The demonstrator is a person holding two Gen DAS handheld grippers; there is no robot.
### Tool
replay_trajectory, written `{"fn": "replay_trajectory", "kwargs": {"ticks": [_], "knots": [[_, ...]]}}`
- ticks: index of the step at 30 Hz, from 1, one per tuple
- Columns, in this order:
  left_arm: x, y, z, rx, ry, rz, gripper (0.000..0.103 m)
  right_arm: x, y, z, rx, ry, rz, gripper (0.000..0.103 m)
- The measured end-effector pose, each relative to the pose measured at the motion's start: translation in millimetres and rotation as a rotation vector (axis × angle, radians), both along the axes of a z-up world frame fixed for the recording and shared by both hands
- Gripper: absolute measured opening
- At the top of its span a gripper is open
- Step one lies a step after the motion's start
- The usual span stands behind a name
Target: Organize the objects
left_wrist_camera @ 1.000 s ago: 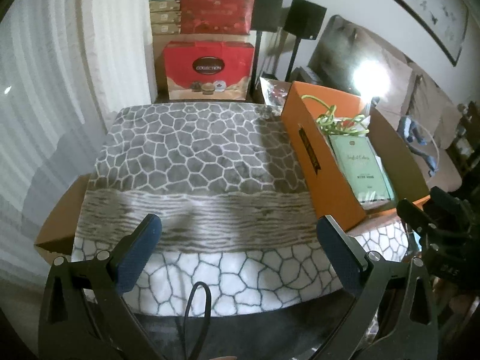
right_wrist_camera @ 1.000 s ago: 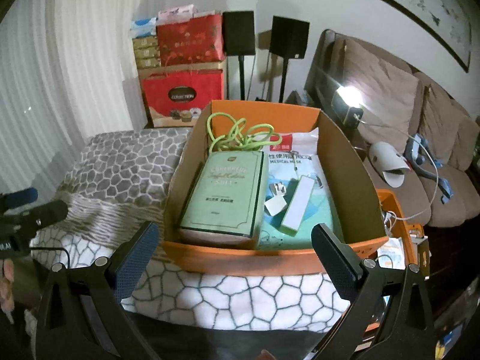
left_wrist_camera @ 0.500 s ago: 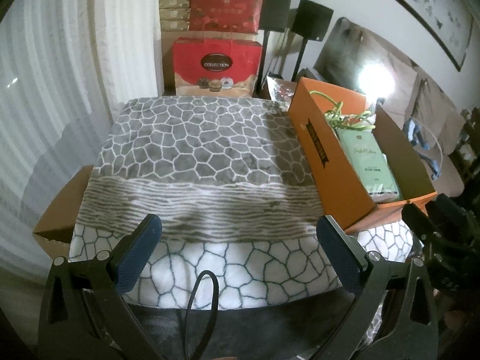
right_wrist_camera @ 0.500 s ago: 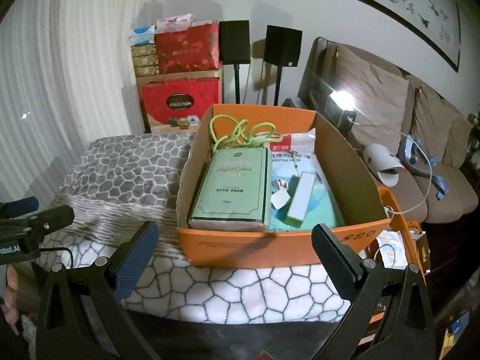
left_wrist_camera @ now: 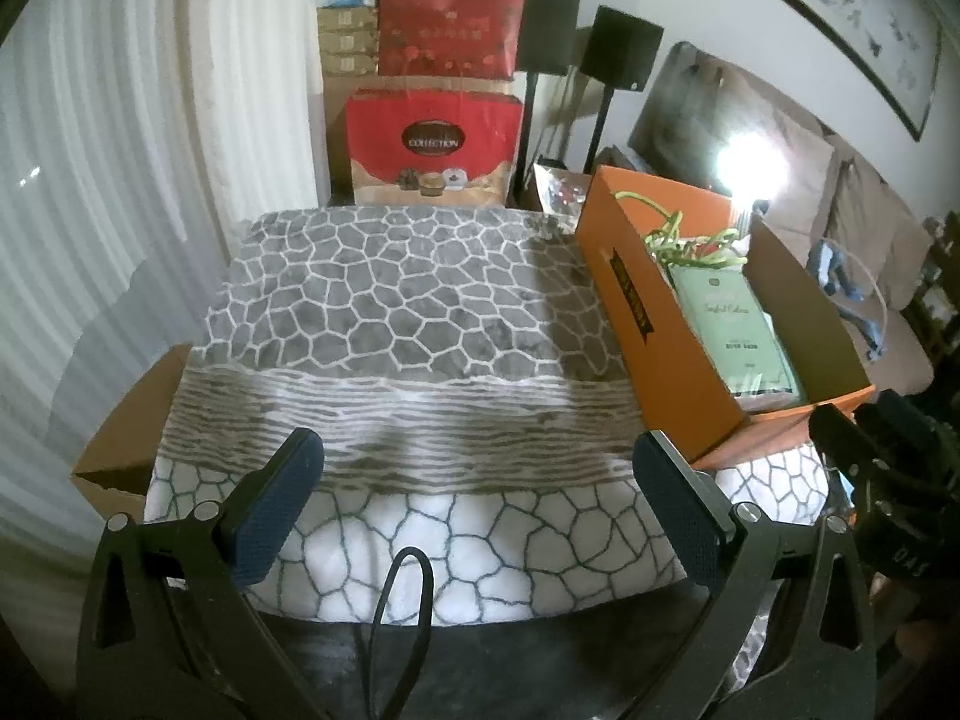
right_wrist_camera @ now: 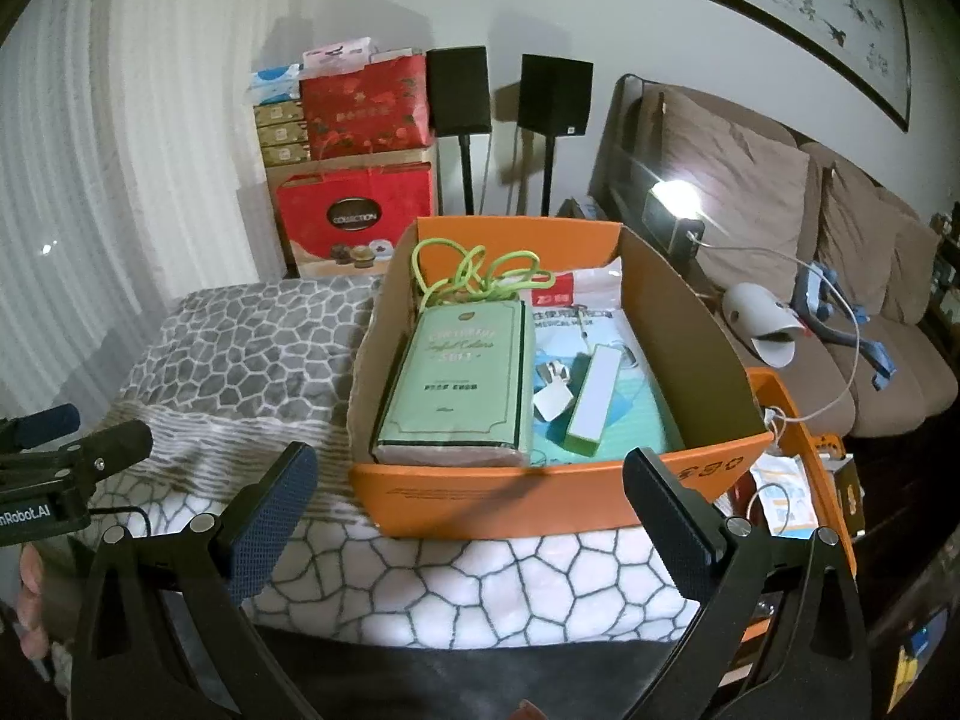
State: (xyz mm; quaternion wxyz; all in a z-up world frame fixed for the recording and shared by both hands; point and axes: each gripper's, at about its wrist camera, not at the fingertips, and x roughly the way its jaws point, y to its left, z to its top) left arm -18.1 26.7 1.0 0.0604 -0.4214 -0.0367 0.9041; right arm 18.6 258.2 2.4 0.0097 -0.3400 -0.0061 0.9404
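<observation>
Orange cardboard makes up the open box (right_wrist_camera: pixel 540 498) that holds everything to be sorted, and it sits on the right-hand part of the patterned blanket (left_wrist_camera: pixel 384 312), its long axis running from six toward twelve o'clock in the right wrist view. Inside, the mint-green book-like pack (right_wrist_camera: pixel 459 384) lies flat along the left wall with its length on that same line; a tangle of lime-green cord (right_wrist_camera: pixel 474 273) sits beyond it at twelve o'clock, and at about three o'clock from the pack lie a small white plug (right_wrist_camera: pixel 552 399) and a slim white-and-green bar (right_wrist_camera: pixel 591 399), resting on a pale medical-mask packet (right_wrist_camera: pixel 576 318). The right gripper (right_wrist_camera: pixel 471 516) faces the box's near wall squarely, fingers spread wide and holding nothing, so the contents lie straight ahead at twelve o'clock. The left gripper (left_wrist_camera: pixel 480 504) is likewise spread and empty, aimed over bare blanket, with the box off at about two o'clock. Judging from this, the right hand is the nearer one, and a reach over the near wall would meet the pack end-on, so its jaws would span the pack's short width.
</observation>
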Motion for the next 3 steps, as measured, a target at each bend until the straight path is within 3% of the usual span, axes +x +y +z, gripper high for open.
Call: {"fn": "replay_trajectory", "kwargs": {"ticks": [3], "knots": [[0.1,1.5,0.6,-0.01,0.0,-0.003,0.103,-0.1,-1.5,-0.4,0.003,-0.007,0.0,0.103]]}}
